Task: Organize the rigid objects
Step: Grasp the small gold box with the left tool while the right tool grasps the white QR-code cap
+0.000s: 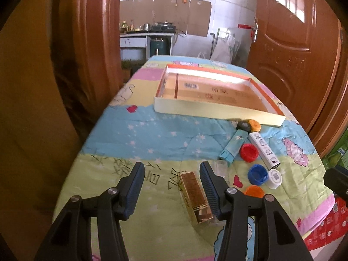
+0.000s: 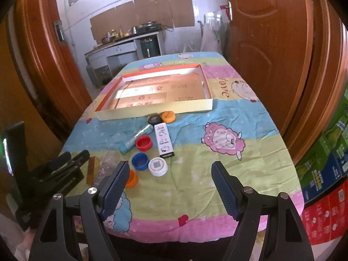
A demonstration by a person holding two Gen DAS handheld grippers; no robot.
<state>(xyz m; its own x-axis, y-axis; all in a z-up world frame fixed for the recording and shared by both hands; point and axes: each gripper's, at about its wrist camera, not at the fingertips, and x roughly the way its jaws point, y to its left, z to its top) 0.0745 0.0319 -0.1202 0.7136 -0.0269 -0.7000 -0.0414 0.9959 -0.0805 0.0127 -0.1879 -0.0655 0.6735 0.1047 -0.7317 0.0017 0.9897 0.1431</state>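
Your left gripper [image 1: 171, 187] gapes wide around the gold box [image 1: 195, 196], seemingly untouched; your right gripper [image 2: 169, 187], lower centre, gapes empty.

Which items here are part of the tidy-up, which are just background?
Job items:
shallow box
gold bar
teal tube
white tube
red cap
blue cap
white cap
orange caps
black cap

Background:
blanket
doors
stove
cartons
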